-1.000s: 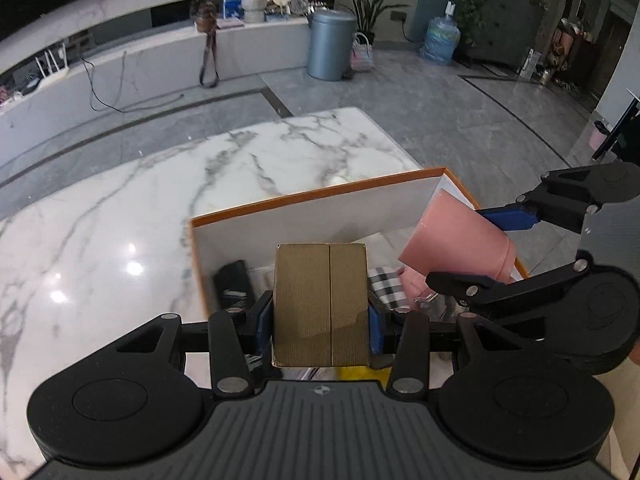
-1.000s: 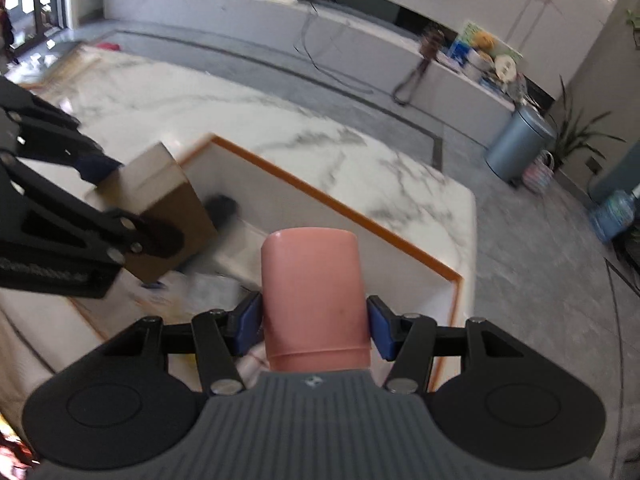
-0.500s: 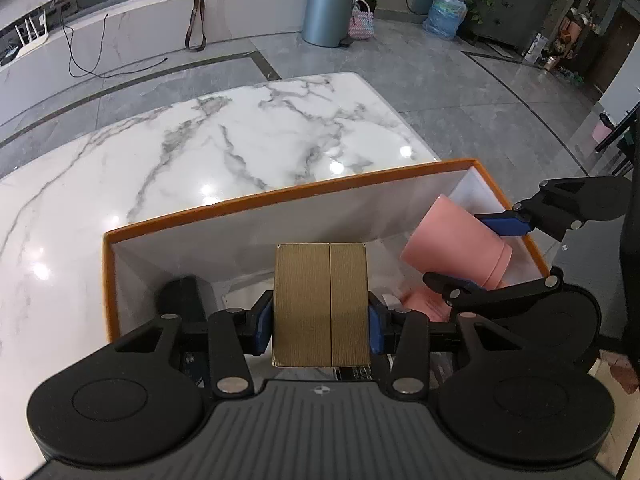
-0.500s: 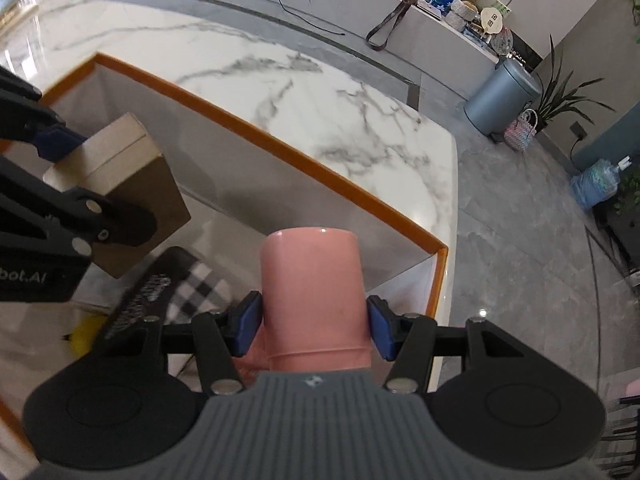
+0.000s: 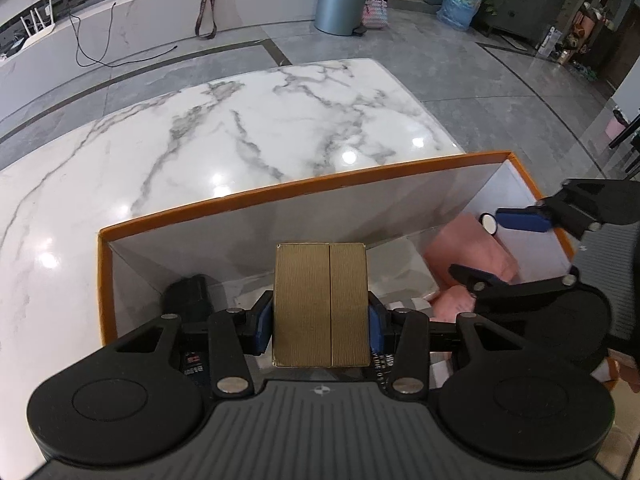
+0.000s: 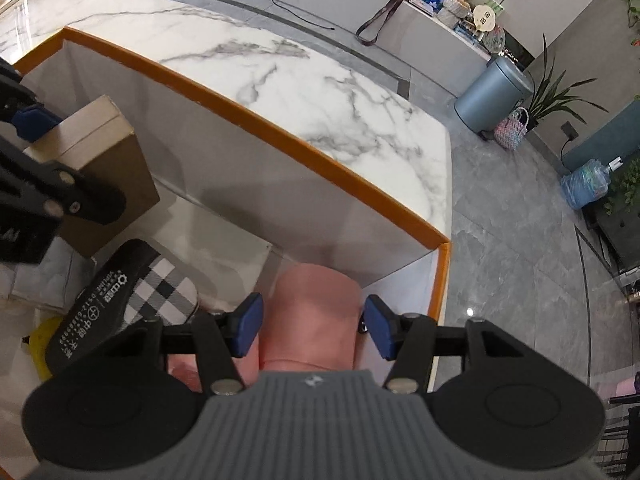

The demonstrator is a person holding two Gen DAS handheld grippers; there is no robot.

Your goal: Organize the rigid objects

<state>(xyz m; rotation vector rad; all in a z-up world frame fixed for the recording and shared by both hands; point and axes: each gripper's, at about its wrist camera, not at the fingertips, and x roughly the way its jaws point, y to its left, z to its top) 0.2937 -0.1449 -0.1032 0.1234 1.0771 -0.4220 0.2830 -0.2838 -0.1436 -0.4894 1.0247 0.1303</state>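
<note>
My left gripper (image 5: 320, 322) is shut on a brown cardboard box (image 5: 320, 304) and holds it over the orange-rimmed white bin (image 5: 280, 196). The box also shows at the left of the right wrist view (image 6: 108, 160). My right gripper (image 6: 312, 326) is open, its blue pads apart from a pink cup (image 6: 312, 312) that lies in the bin's right corner. The right gripper also shows in the left wrist view (image 5: 516, 248), straddling the blurred pink cup (image 5: 468, 252).
In the bin lie a black-and-white checked case (image 6: 132, 296), a yellow item (image 6: 40, 340), a black object (image 5: 188, 292) and white boxes (image 6: 40, 280). The bin stands on a marble table (image 5: 240, 132) near its right edge. A grey trash can (image 6: 492, 92) stands on the floor beyond.
My right gripper has opened and let go of the pink cup, which dropped into the bin's right corner. Both grippers have moved lower into the bin. The left still holds the box.
</note>
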